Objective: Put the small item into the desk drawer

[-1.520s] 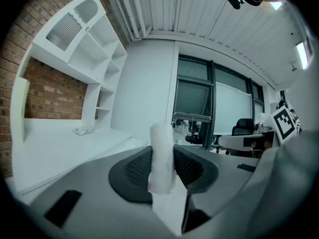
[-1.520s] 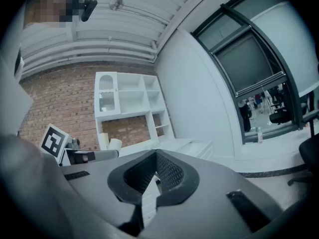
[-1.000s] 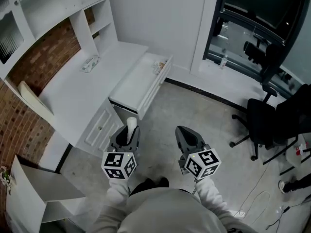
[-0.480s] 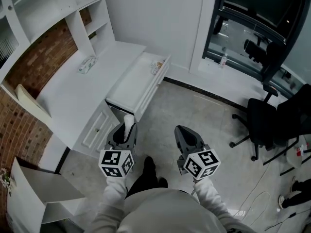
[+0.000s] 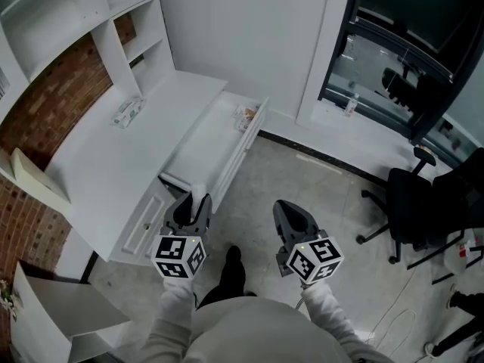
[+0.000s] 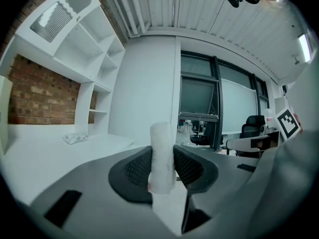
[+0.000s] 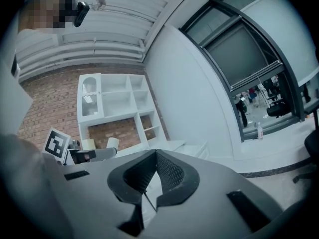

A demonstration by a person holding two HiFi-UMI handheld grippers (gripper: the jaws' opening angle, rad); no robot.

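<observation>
A small white cylindrical item (image 6: 161, 156) stands upright between the jaws of my left gripper (image 5: 195, 201), which is shut on it. In the head view its white top (image 5: 199, 194) shows just in front of the corner of the white desk (image 5: 106, 157). The desk drawer (image 5: 215, 138) is pulled out, with a small object (image 5: 246, 115) lying at its far end. My right gripper (image 5: 290, 207) hangs over the floor to the right of the drawer. Its jaws (image 7: 155, 156) meet at the tips with nothing between them.
A tissue pack (image 5: 126, 112) lies on the desk under white shelves (image 5: 113, 21). A cream board (image 5: 36, 176) leans at the desk's left end. A black office chair (image 5: 408, 195) stands at the right, and a white open cabinet (image 5: 53, 312) at the lower left.
The person has stepped forward. Both grippers have come nearer the desk and its open drawer, and the left one is still shut on the white item.
</observation>
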